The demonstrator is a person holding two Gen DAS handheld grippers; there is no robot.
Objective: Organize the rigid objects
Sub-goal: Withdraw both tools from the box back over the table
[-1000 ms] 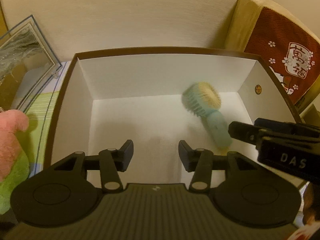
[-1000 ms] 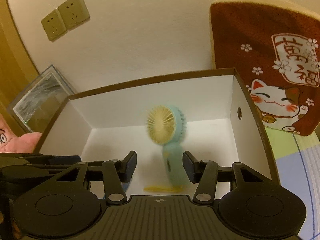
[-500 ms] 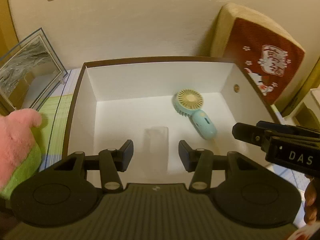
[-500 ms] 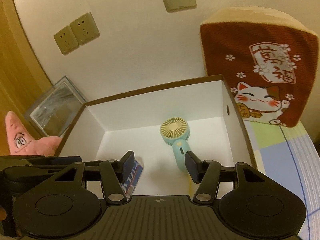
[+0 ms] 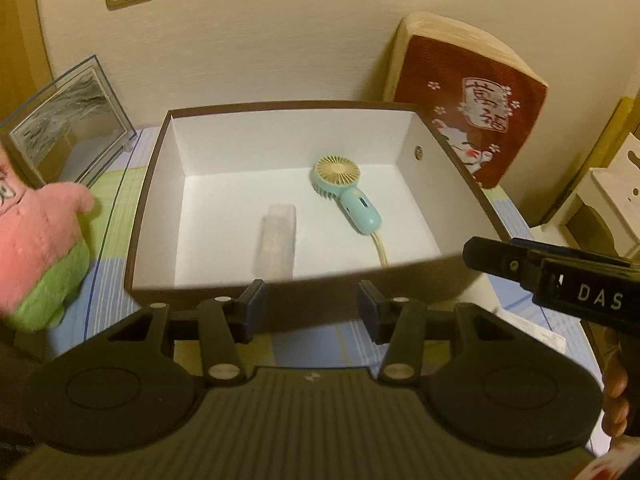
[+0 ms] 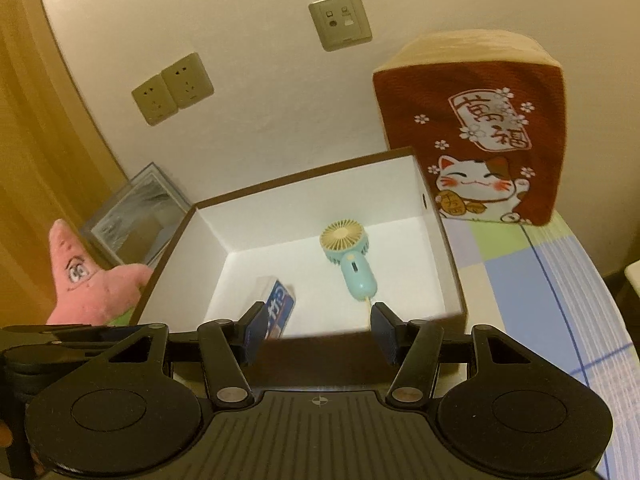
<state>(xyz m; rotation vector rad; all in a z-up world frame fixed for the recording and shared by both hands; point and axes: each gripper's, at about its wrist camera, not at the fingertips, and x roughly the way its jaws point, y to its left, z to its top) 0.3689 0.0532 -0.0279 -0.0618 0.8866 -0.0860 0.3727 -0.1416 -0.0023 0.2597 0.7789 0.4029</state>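
A brown box with a white inside (image 5: 160, 184) (image 6: 448, 248) stands on the table. In it lie a teal handheld fan with a cream cord (image 5: 348, 196) (image 6: 352, 264) and a small white and blue box (image 5: 276, 236) (image 6: 278, 308). My left gripper (image 5: 310, 312) is open and empty, just outside the box's near wall. My right gripper (image 6: 318, 332) is open and empty, also at the near wall; it shows at the right in the left wrist view (image 5: 560, 276).
A pink and green star plush (image 5: 36, 240) (image 6: 88, 284) lies left of the box. A glass picture frame (image 5: 68, 120) (image 6: 136, 212) leans at the back left. A red lucky-cat cushion (image 5: 468, 108) (image 6: 480, 136) stands at the back right. A white organizer (image 5: 608, 200) is far right.
Both grippers have drawn back and up out of the box. The fan dropped from the right gripper and now lies still on the box floor.
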